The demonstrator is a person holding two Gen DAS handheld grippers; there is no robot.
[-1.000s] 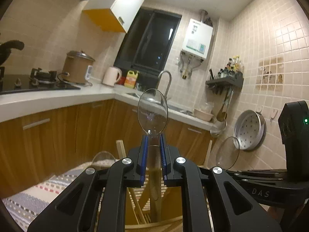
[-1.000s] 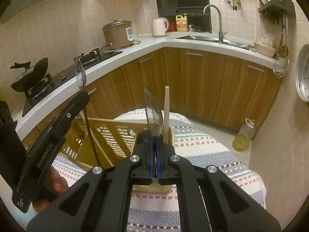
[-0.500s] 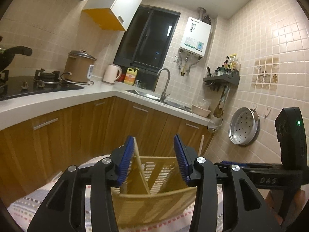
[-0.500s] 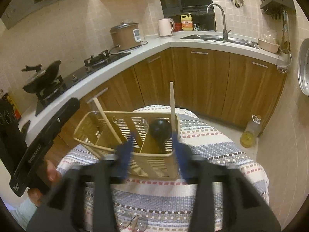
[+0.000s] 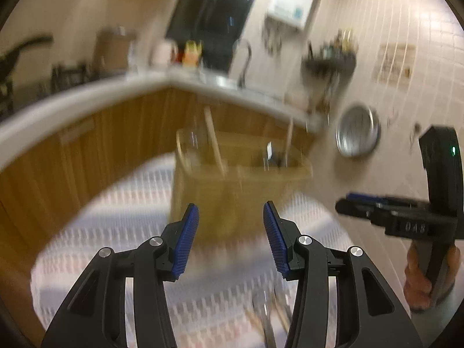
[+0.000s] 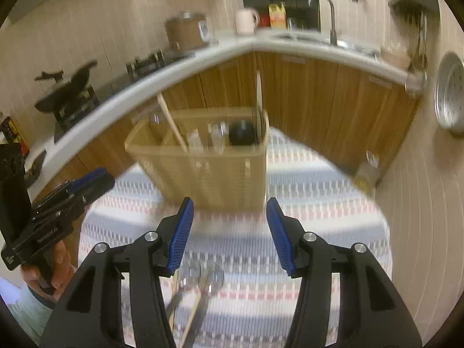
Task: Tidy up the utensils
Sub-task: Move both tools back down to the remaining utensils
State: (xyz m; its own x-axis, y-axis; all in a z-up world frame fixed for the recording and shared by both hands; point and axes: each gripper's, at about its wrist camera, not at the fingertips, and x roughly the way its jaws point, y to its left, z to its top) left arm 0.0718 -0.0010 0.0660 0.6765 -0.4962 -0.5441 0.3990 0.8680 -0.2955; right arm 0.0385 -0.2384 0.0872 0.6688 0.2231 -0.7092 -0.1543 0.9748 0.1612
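Both our tongs are released, nothing between them: left gripper, right gripper. The utensil basket sits mid-frame on the striped cloth. Lettering on the grippers is too blurred to read.

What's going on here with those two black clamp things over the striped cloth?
A person is sorting utensils with a handheld gripper in each hand. The left gripper and right gripper are both open and empty, their jaws having just opened. The tan caddy on the striped cloth already holds clear spoons and wooden sticks. More utensils lie on the cloth near the grippers, not yet picked up.
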